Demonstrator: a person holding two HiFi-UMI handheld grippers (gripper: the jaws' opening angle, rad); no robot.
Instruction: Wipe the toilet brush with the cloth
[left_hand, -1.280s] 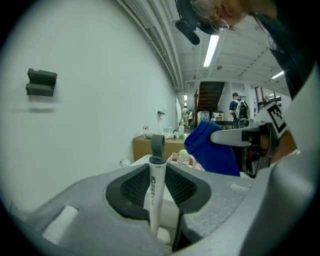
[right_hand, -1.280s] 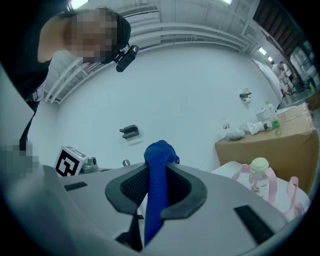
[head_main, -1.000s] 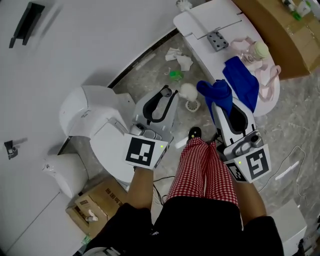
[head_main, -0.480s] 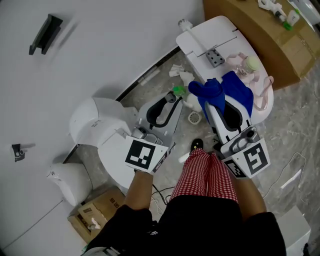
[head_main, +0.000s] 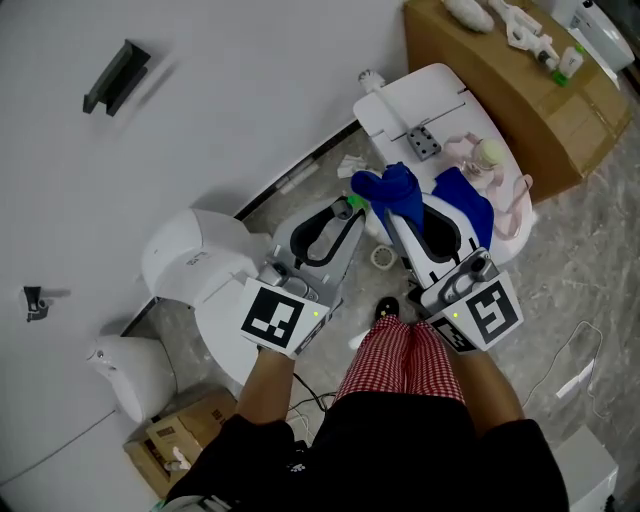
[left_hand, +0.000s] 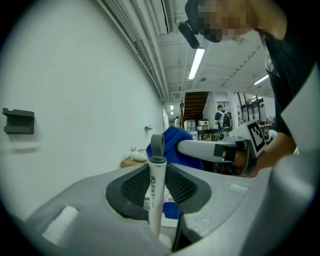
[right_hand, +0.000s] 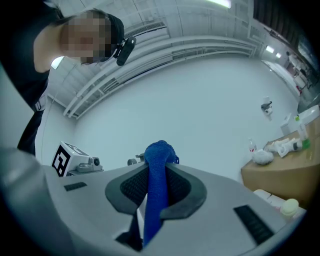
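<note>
My left gripper (head_main: 344, 212) (left_hand: 156, 169) is shut on the toilet brush's white handle (left_hand: 155, 192), which stands upright between the jaws. Its grey hanging loop (left_hand: 157, 145) pokes up past the tips. The brush head is hidden in every view. My right gripper (head_main: 396, 206) (right_hand: 156, 172) is shut on a blue cloth (head_main: 390, 188) (right_hand: 157, 165), bunched above its jaws. In the left gripper view the blue cloth (left_hand: 172, 141) and the right gripper sit just behind the loop. Both grippers are held close together, side by side, above the floor.
A white toilet (head_main: 195, 262) stands at the left against the wall. The brush holder (head_main: 383, 257) sits on the marble floor below the grippers. A white round table (head_main: 425, 80) carries another blue cloth (head_main: 468, 208) and small items. A cardboard box (head_main: 500, 75) is behind it.
Both grippers have risen together toward the head camera, the left with the brush handle, the right with the blue cloth. The white brush head seen earlier is now out of sight.
</note>
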